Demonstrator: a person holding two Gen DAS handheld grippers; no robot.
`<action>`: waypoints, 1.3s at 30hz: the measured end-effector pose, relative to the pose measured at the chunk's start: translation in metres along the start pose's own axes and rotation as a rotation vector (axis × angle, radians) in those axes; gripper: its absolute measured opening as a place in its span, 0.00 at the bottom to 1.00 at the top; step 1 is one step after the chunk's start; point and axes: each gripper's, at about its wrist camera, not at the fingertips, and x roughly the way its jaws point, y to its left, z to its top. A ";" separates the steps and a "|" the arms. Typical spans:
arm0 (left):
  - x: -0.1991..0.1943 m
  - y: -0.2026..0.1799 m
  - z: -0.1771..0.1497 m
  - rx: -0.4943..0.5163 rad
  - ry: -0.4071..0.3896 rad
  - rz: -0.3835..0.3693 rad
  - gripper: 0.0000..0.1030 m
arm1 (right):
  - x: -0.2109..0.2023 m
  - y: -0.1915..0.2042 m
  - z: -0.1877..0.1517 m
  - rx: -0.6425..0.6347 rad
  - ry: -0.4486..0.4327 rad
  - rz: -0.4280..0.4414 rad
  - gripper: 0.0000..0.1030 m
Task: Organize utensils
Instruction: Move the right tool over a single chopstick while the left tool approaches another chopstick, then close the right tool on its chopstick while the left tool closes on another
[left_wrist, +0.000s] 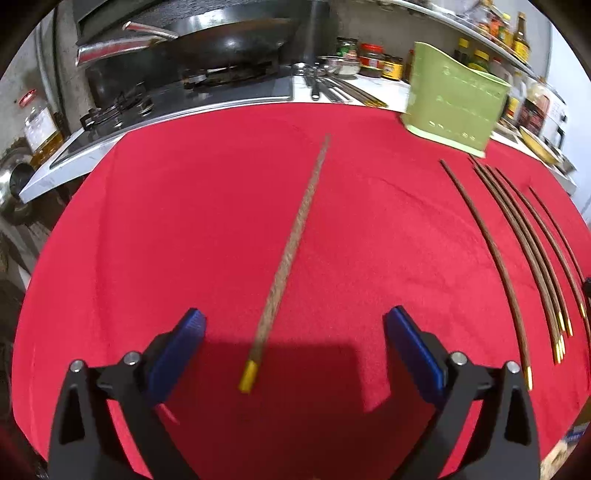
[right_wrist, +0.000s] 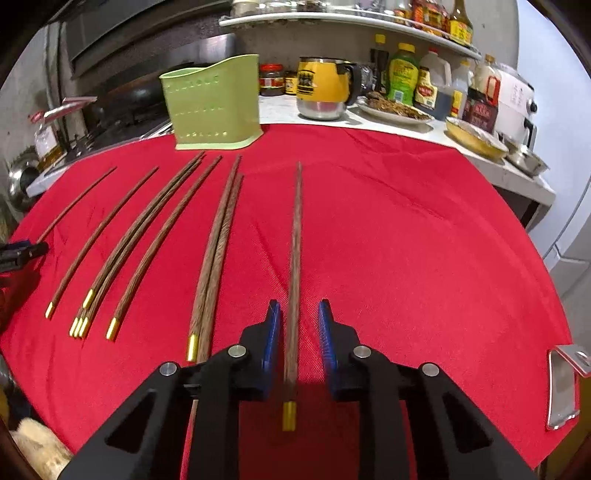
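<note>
Several brown wooden chopsticks with gold ends lie on a red cloth (right_wrist: 406, 229). In the left wrist view my left gripper (left_wrist: 294, 323) is wide open above one blurred chopstick (left_wrist: 291, 254) that lies between its blue pads, not touching them. More chopsticks (left_wrist: 517, 251) lie to its right. In the right wrist view my right gripper (right_wrist: 298, 314) is partly open, straddling a single chopstick (right_wrist: 295, 258) without clamping it. A pair (right_wrist: 218, 251) and further chopsticks (right_wrist: 129, 243) lie to its left. A green utensil holder (right_wrist: 214, 103) (left_wrist: 454, 107) stands upright at the cloth's far edge.
A stove with a dark wok (left_wrist: 236, 40) stands behind the cloth on the left. A yellow mug (right_wrist: 325, 85), sauce bottles (right_wrist: 402, 74), a food plate (right_wrist: 395, 107) and a yellow bowl (right_wrist: 476, 140) crowd the counter behind. A metal object (right_wrist: 561, 387) lies at the cloth's right edge.
</note>
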 end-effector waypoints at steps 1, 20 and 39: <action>-0.004 -0.002 -0.003 0.019 -0.010 -0.013 0.79 | -0.001 0.002 -0.002 -0.012 -0.007 -0.005 0.21; -0.022 -0.047 -0.020 0.154 -0.053 -0.055 0.09 | -0.010 0.000 -0.017 -0.010 -0.048 0.037 0.23; -0.041 -0.071 -0.049 0.163 -0.051 -0.095 0.37 | -0.031 0.005 -0.047 -0.009 -0.114 0.038 0.27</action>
